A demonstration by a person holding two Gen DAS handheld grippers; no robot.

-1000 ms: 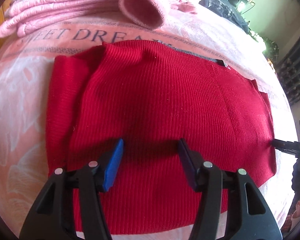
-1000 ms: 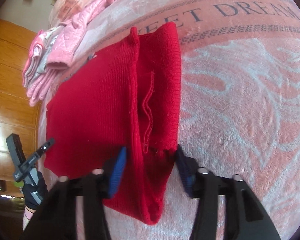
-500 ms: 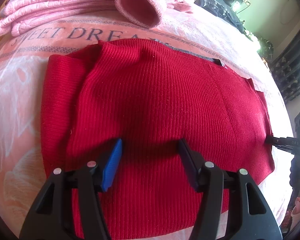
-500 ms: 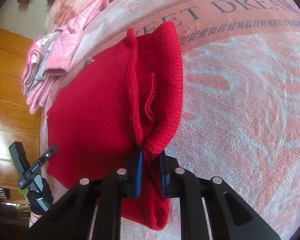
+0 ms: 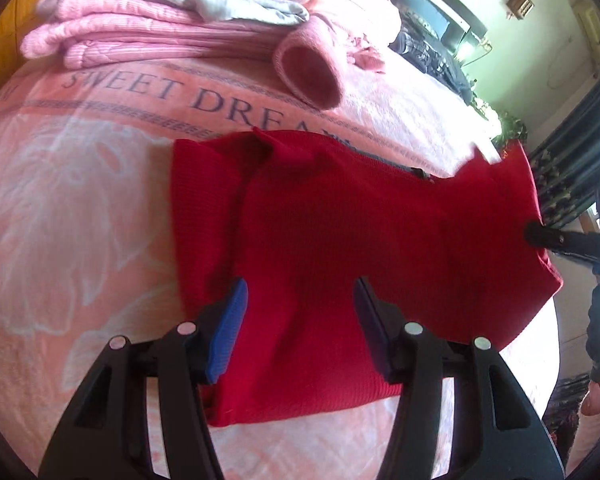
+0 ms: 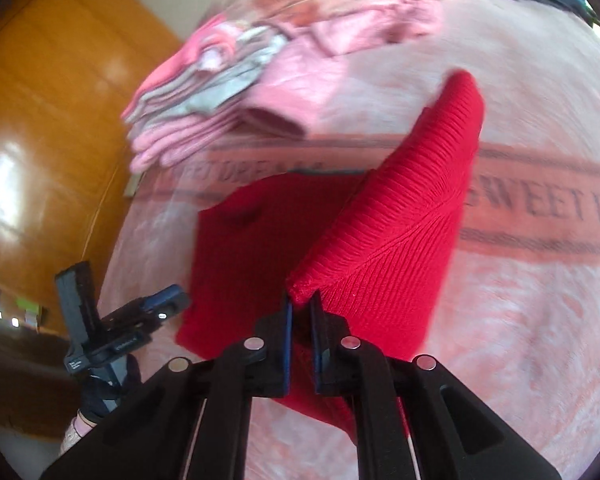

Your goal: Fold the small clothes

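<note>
A red ribbed knit garment (image 5: pixel 340 240) lies on a pink blanket (image 5: pixel 68 208) printed with "SWEET DREAM". My left gripper (image 5: pixel 300 312) hovers open over the garment's near edge, nothing between its fingers. My right gripper (image 6: pixel 300 316) is shut on the red garment's (image 6: pixel 400 220) side edge and holds that part lifted above the flat part; the view is blurred. In the left wrist view the right gripper (image 5: pixel 540 236) shows at the far right, with the raised red flap around it. The right wrist view shows the left gripper (image 6: pixel 156 304) at the lower left.
A stack of folded pink and grey clothes (image 5: pixel 160 24) sits at the far side of the blanket, with a pink sleeve cuff (image 5: pixel 308 68) lying open toward me. An orange wooden panel (image 6: pixel 52 140) stands beyond the bed. Dark clutter (image 5: pixel 432 52) lies at the back right.
My right gripper, shut on the garment's side edge, has lifted it and swung it up over the flat part. The left gripper stayed open and pulled back toward the near edge.
</note>
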